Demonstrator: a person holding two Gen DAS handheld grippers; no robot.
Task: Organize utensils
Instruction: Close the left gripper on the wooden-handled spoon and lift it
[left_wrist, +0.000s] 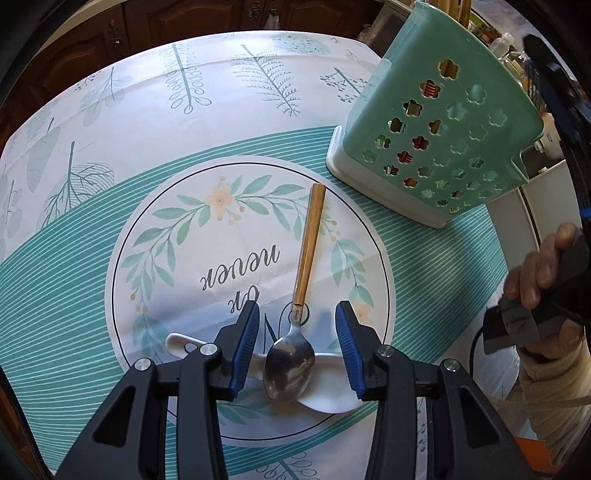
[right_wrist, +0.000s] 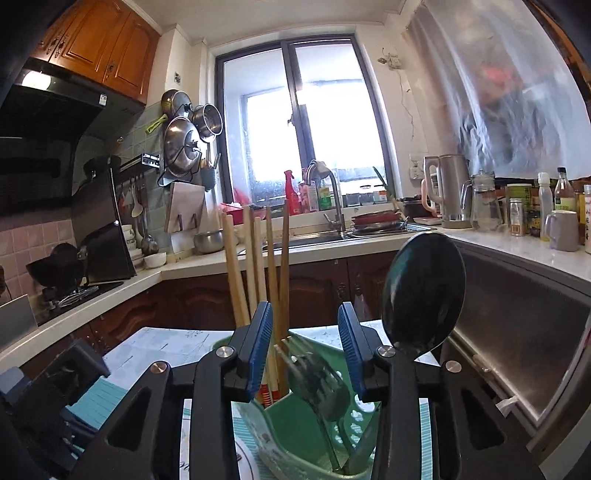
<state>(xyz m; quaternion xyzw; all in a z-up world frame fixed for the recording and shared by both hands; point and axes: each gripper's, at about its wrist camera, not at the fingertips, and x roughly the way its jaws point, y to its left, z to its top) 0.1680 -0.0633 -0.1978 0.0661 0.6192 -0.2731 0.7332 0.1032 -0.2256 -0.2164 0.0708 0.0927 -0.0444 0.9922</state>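
On the patterned tablecloth (left_wrist: 229, 122) the left gripper (left_wrist: 297, 347) hangs with jaws spread either side of a wooden-handled spoon (left_wrist: 295, 325), pads clear of it; its bowl lies over a white ceramic spoon (left_wrist: 325, 398). Further right stands the green holder (left_wrist: 443, 129). Over that holder, the right gripper (right_wrist: 304, 354) is spread, pinching nothing; a blurred fork (right_wrist: 317, 380) sits between the jaws, chopsticks (right_wrist: 255, 266) left, a dark spoon (right_wrist: 423, 291) right

Kettle (right_wrist: 448, 190) and mug (right_wrist: 563, 230) near the sink (right_wrist: 306, 242).
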